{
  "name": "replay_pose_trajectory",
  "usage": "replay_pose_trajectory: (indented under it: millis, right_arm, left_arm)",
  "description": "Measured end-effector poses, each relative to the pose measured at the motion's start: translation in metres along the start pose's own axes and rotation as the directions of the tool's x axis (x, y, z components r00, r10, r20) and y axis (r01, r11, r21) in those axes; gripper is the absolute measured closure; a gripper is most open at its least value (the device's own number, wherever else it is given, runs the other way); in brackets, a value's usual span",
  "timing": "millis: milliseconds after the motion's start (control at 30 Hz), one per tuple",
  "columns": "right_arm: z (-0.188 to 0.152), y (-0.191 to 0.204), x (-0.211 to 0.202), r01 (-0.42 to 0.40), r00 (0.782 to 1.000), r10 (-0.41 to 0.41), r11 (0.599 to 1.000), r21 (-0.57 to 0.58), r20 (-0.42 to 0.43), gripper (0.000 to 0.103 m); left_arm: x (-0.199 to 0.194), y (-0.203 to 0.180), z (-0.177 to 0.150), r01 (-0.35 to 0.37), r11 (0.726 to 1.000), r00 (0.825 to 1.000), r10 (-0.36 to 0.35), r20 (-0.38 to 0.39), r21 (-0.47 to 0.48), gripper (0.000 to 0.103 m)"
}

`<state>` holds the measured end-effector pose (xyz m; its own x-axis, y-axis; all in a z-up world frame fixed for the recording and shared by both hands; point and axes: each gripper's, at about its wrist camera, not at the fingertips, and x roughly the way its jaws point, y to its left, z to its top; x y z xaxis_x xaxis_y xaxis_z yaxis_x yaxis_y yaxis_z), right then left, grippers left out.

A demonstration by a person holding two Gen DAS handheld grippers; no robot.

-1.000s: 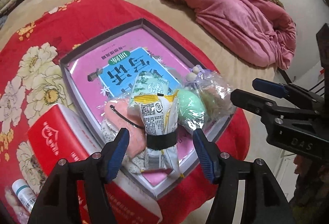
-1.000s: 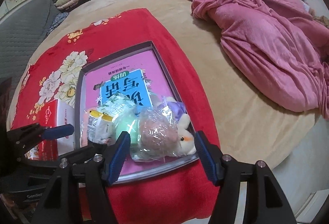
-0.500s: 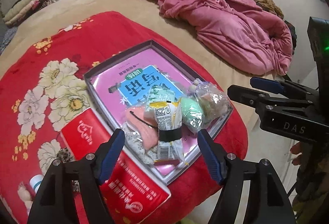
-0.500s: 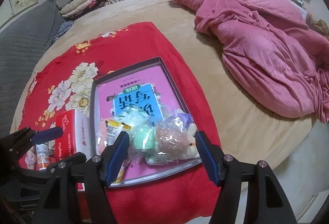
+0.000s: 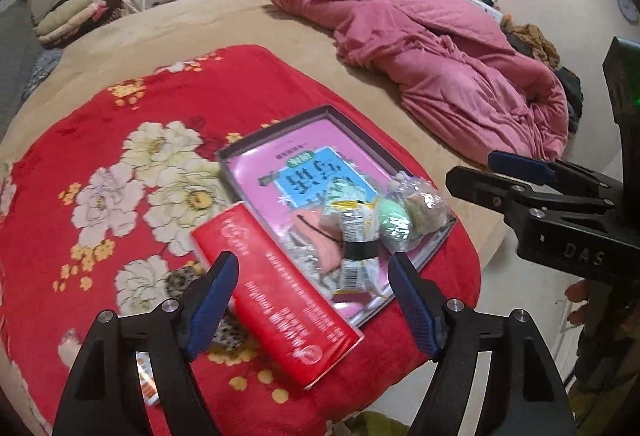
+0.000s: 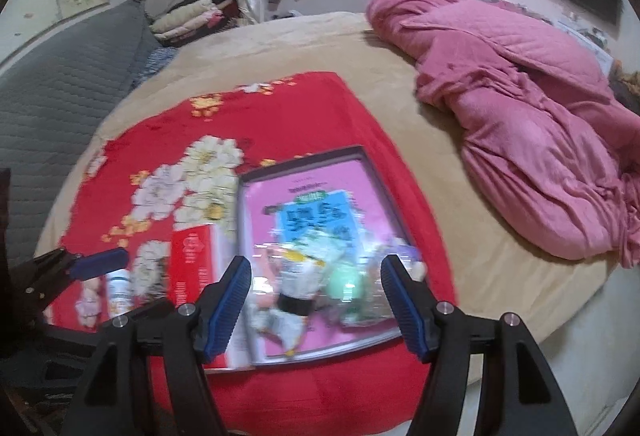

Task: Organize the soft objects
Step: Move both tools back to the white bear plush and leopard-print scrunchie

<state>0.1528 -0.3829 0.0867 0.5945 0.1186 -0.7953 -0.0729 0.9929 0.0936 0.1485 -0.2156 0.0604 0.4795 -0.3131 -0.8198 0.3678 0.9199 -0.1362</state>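
Both tongs, left (image 5: 312, 300) having just been opening and right (image 6: 316, 302), gape empty above wrapped soft packets (image 5: 356, 232) in the shallow dark-rimmed tray (image 5: 400, 165) on the bed.

A cluster of soft things is seen lying at the near end of a shallow box (image 5: 422, 254): a pink pad (image 5: 320, 236), a packet (image 5: 356, 232) bound with a black band, a green ball (image 5: 394, 226) and a clear-wrapped toy (image 5: 424, 201).

"DAS" on the right claw (image 5: 520, 171)
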Motion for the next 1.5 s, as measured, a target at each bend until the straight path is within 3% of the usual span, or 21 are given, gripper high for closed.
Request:
replay_pose_trajectory:
  millis: [433,633,900,1167,1500]
  right_arm:
    - [-0.003,0.118,-0.016,-0.090,0.996,0.093,0.978,-0.190,0.009,0.035]
    - [-0.007,0.168,-0.019,-0.117,0.993,0.120,0.954,-0.275,-0.006,0.035]
    - [-0.020,0.219,-0.018,-0.138,0.990,0.136,0.921,-0.364,-0.031,0.035]
    - [-0.040,0.242,0.000,-0.167,0.986,0.145,0.906,-0.388,-0.086,0.035]
    - [-0.065,0.255,0.022,-0.191,0.979,0.138,0.883,-0.428,-0.151,0.035]
  left_arm:
    - [-0.080,0.124,-0.049,-0.139,0.976,0.989,0.146,0.026,-0.170,0.024]
    - [-0.114,0.175,-0.075,-0.191,0.949,0.978,0.206,0.036,-0.250,0.024]
    - [-0.134,0.225,-0.111,-0.214,0.914,0.972,0.234,0.017,-0.344,0.024]
    - [-0.122,0.251,-0.144,-0.240,0.889,0.969,0.245,-0.037,-0.391,0.024]
    - [-0.095,0.247,-0.168,-0.238,0.888,0.971,0.218,-0.095,-0.395,0.024]
